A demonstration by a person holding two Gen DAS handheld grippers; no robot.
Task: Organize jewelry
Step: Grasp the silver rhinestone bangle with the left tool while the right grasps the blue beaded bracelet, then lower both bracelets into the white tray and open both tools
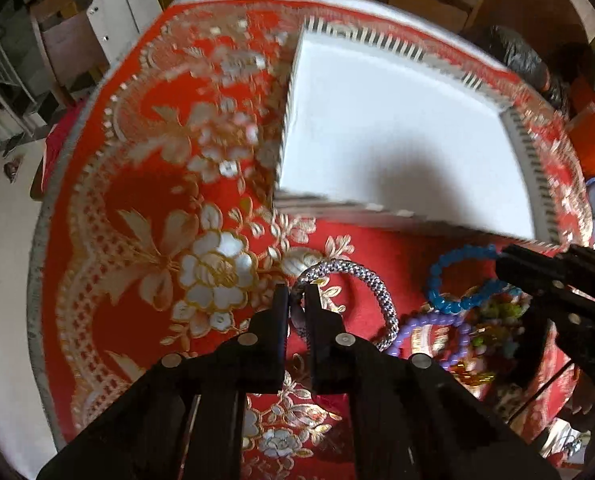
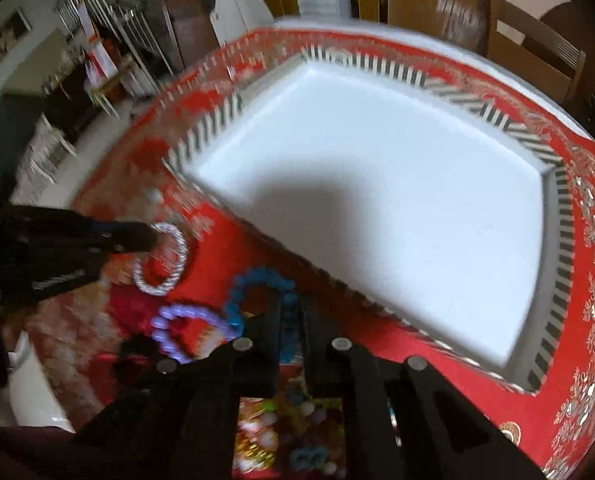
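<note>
Left tool (image 1: 296,294) clamped on the silver braided bracelet (image 1: 361,280), near side of the red desk (image 1: 137,208). Right tool (image 2: 295,308) closed on the blue bead bracelet (image 2: 249,284), just before the white tray (image 2: 377,200). Purple bracelet (image 2: 177,320) lies between.

Cloth (image 1: 145,208): bright red, with white and gold flowers.
Tray (image 2: 397,208): plain white inside, with black and white stripes on its rim.
Rope bracelet (image 1: 361,276): silver and white, speckled.
Blue bead bracelet (image 1: 449,264): bright blue.
Purple bead bracelet (image 2: 177,328): light purple.
Left gripper (image 1: 296,294): black.
Right gripper (image 2: 293,312): black.
</note>
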